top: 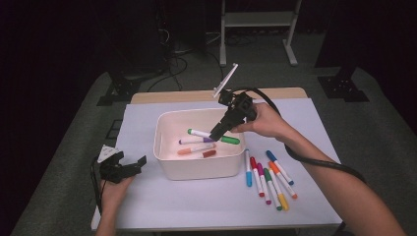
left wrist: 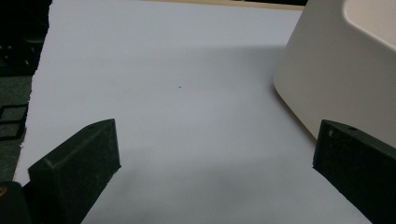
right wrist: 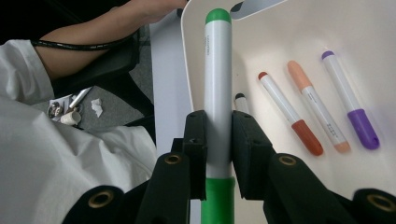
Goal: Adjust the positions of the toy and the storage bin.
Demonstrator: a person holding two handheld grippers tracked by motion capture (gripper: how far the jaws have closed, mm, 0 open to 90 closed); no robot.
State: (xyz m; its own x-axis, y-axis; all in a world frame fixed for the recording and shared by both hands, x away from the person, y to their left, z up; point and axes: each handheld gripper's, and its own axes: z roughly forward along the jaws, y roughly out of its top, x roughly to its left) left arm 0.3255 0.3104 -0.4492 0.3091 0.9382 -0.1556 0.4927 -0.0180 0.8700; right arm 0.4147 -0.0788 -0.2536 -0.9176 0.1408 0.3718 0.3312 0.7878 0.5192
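— Across the table lies a pale lilac sheet; what's around it?
— Grey floor, black cables and a white frame in a dark room.
— And the green-capped white marker?
— Clamped between the right gripper jaws, above the cream plastic tub.
— What's inside the tub?
— A purple-capped marker, a peach marker, a red-capped marker.
— The left gripper?
— Jaws spread wide, nothing between, resting beside the tub

White frame on floor behind table
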